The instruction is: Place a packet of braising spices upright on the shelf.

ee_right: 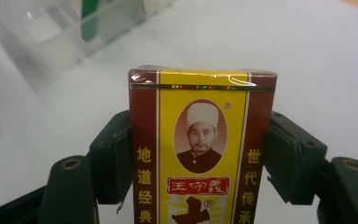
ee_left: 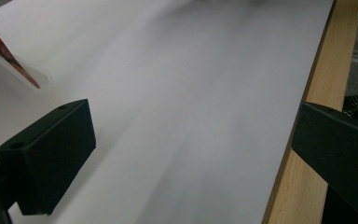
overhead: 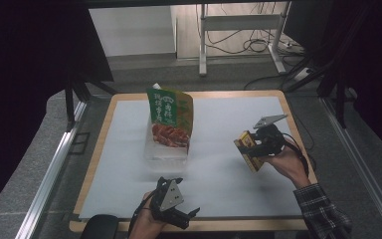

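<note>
My right gripper (overhead: 251, 147) is shut on a small yellow and dark red box (overhead: 247, 149), held above the white sheet at the right side of the table. In the right gripper view the box (ee_right: 201, 149) stands upright between both pads (ee_right: 116, 156), its printed front facing the camera. My left gripper (overhead: 186, 215) rests near the table's front edge, open with nothing between its fingers (ee_left: 51, 158). A green and red food pouch (overhead: 170, 118) stands in a clear plastic container (overhead: 165, 154) at the table's centre, left of the box.
A white sheet (overhead: 219, 164) covers the wooden tabletop (overhead: 298, 149). The clear container (ee_right: 51, 37) lies beyond the held box in the right gripper view. A metal stand and cables are on the floor behind the table. Rails run along both table sides.
</note>
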Tool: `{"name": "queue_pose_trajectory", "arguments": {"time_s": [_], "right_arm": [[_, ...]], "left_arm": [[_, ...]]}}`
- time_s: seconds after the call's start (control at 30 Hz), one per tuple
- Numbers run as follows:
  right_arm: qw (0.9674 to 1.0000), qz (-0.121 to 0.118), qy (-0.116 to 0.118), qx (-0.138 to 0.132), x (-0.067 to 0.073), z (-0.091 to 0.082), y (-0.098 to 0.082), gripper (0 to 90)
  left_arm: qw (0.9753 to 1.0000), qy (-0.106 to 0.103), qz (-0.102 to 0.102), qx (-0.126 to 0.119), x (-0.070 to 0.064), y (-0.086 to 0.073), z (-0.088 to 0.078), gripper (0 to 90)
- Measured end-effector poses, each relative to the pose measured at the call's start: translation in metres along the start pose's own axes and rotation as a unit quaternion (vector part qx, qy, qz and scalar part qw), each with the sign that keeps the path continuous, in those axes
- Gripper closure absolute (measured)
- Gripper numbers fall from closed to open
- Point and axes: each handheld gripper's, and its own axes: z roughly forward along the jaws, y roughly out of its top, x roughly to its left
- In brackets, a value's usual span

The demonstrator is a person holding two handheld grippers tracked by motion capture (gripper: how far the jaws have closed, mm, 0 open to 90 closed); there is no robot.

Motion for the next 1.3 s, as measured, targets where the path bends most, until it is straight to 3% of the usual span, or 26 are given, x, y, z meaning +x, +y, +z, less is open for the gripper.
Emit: {"name": "queue_pose_trajectory", "arguments": {"time_s": [0.47,0.67,0.97,1.3], "right_arm": [[0.9980,-0.016,0.004,-0.061,0.013,-0.006,0.018,32.1],[0.9954,-0.022,0.014,-0.092,0.021,-0.007,0.028,32.1],[0.9923,-0.032,0.030,-0.116,0.034,0.000,0.041,32.1],[0.9862,-0.039,0.060,-0.149,0.048,0.010,0.057,32.1]], "left_arm": [[1.0000,-0.004,-0.006,-0.005,-0.001,0.000,0.001,0.0],[0.9999,-0.005,-0.008,-0.008,-0.001,0.000,0.001,0.0],[1.0000,-0.005,-0.004,-0.004,0.000,0.000,0.000,0.0],[1.0000,0.000,-0.008,-0.004,0.003,-0.001,-0.001,0.0]]}}
